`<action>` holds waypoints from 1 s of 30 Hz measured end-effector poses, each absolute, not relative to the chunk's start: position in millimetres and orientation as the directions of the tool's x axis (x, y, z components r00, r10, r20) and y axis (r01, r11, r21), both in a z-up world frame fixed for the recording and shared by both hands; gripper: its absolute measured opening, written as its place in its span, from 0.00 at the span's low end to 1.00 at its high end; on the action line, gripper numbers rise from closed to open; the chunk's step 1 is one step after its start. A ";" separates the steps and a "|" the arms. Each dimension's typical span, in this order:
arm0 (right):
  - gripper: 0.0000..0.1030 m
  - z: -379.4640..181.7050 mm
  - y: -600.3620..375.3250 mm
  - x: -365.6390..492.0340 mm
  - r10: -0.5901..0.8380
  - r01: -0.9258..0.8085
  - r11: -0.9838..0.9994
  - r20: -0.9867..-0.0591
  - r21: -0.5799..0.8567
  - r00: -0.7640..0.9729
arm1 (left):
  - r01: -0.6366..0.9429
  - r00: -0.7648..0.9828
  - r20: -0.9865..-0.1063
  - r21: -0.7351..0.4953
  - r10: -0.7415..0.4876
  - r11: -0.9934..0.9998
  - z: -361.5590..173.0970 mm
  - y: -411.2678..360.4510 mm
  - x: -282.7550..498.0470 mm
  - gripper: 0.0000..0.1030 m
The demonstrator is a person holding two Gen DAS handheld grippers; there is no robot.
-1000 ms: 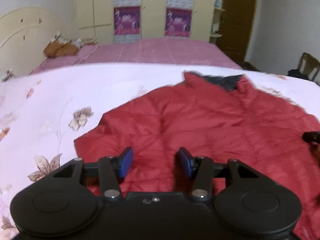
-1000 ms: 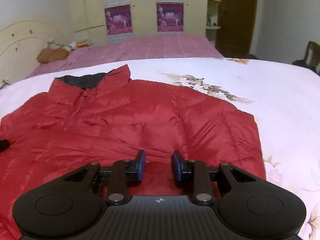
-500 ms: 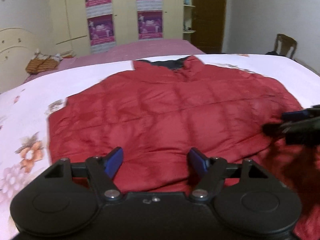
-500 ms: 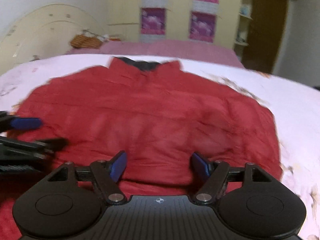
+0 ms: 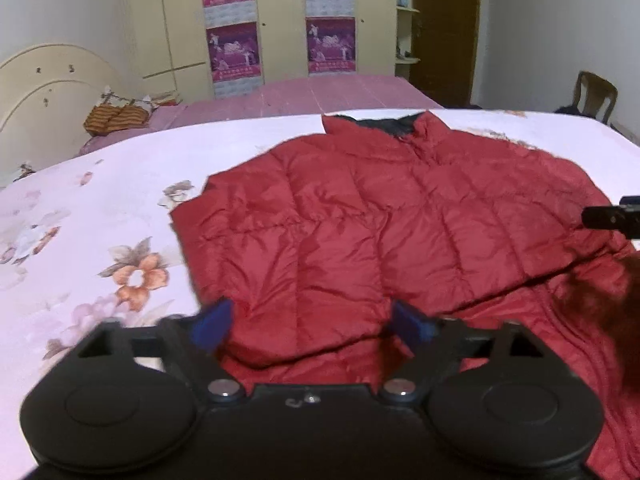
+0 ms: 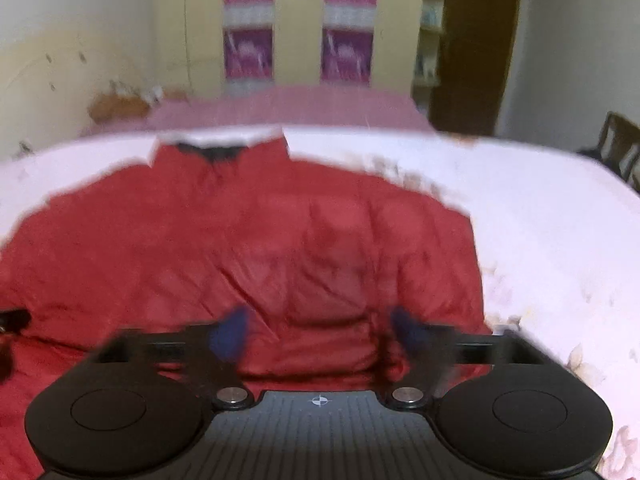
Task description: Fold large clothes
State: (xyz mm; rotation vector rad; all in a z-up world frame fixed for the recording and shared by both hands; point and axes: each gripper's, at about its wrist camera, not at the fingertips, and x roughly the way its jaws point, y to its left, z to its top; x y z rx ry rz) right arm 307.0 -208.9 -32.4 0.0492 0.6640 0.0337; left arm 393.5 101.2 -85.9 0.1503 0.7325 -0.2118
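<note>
Closest to me, my left gripper [image 5: 312,326] has its jaws opening, blue pads [image 5: 212,322] set wide, nothing clamped; only the near folded edge of the red puffer jacket [image 5: 360,232] lies under the gap. My right gripper [image 6: 318,332] is the same: jaws opening, blue pads wide, nothing held, jacket hem below them; that view is blurred. In the left view the right gripper's black tip pokes in at the right edge, over the jacket's right side.

The jacket lies spread on the floral bedspread [image 5: 100,216], its bottom part folded up over itself, dark-lined collar [image 5: 384,124] pointing away from me. Bare bedspread shows on either side of it.

Beyond is a pink-covered bed [image 5: 312,92] with an orange striped bundle [image 5: 116,118] by a cream headboard [image 5: 44,88]. Farther back: a yellow wardrobe [image 5: 280,20] with purple posters [image 5: 232,50], a dark door [image 5: 444,28], a wooden chair [image 5: 594,96] at far right.
</note>
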 end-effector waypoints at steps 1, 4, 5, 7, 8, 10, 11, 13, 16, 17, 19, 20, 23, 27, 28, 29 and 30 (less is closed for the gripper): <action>0.84 -28.8 -209.0 300.5 0.057 -0.027 0.998 -0.612 0.058 0.789 | 0.234 0.733 -0.668 0.068 -0.130 0.970 -82.8 101.8 387.7 0.96; 0.84 -22.6 -213.3 283.3 0.075 -0.041 0.997 -0.607 0.069 0.792 | 0.224 0.740 -0.663 0.087 -0.111 0.971 -76.6 102.8 370.5 1.00; 0.84 -20.8 -217.9 276.7 0.085 -0.041 0.995 -0.605 0.087 0.791 | 0.222 0.738 -0.667 0.100 -0.101 0.970 -75.8 103.0 364.0 1.00; 0.84 -17.6 -230.7 259.8 0.103 -0.035 0.992 -0.605 0.124 0.790 | 0.222 0.737 -0.670 0.126 -0.082 0.967 -75.8 104.6 348.6 1.00; 0.84 -16.1 -236.0 254.1 0.105 -0.028 0.990 -0.605 0.135 0.789 | 0.226 0.736 -0.672 0.132 -0.080 0.965 -76.1 107.1 340.7 1.00; 0.84 -14.3 -253.2 235.6 0.111 -0.011 0.986 -0.609 0.166 0.785 | 0.227 0.725 -0.683 0.120 -0.086 0.966 -76.9 115.9 321.2 0.99; 0.84 -13.3 -264.4 222.6 0.114 0.000 0.983 -0.613 0.184 0.782 | 0.220 0.720 -0.689 0.108 -0.087 0.970 -76.9 121.4 311.8 0.99; 0.84 -12.5 -286.6 196.7 0.122 0.020 0.976 -0.624 0.215 0.772 | 0.207 0.703 -0.704 0.072 -0.097 0.976 -78.3 134.0 292.3 0.93; 0.83 -17.2 -318.1 158.5 0.130 0.052 0.965 -0.642 0.256 0.756 | 0.175 0.677 -0.729 0.029 -0.099 0.984 -82.5 152.4 264.9 0.87; 0.76 -19.0 -328.2 145.4 0.134 0.064 0.961 -0.650 0.271 0.748 | 0.164 0.671 -0.735 0.017 -0.099 0.986 -83.9 158.3 256.0 0.87; 0.69 -22.7 -344.5 121.8 0.138 0.088 0.952 -0.667 0.293 0.732 | 0.145 0.663 -0.743 0.000 -0.098 0.989 -85.7 168.0 238.4 0.87; 0.69 -24.0 -352.1 108.9 0.139 0.100 0.947 -0.670 0.306 0.729 | 0.139 0.661 -0.744 -0.009 -0.099 0.990 -86.1 171.7 230.7 0.86; 0.69 -25.3 -370.0 75.0 0.149 0.123 0.933 -0.673 0.339 0.724 | 0.131 0.655 -0.747 -0.042 -0.118 0.991 -85.8 181.1 208.2 0.83; 0.69 -30.2 -382.1 39.7 0.191 0.133 0.906 -0.667 0.403 0.720 | 0.115 0.647 -0.755 -0.046 -0.110 0.992 -86.0 184.7 184.1 0.74; 0.68 -32.5 -384.6 31.0 0.207 0.136 0.894 -0.663 0.427 0.720 | 0.104 0.643 -0.760 -0.037 -0.095 0.994 -86.3 185.3 178.1 0.74; 0.64 -34.0 -386.5 23.9 0.220 0.141 0.883 -0.660 0.447 0.718 | 0.096 0.642 -0.761 -0.042 -0.094 0.995 -85.8 186.8 171.6 0.74; 0.61 -37.2 -386.0 19.8 0.234 0.146 0.872 -0.660 0.468 0.714 | 0.084 0.640 -0.761 -0.064 -0.103 0.994 -85.5 188.9 165.2 0.74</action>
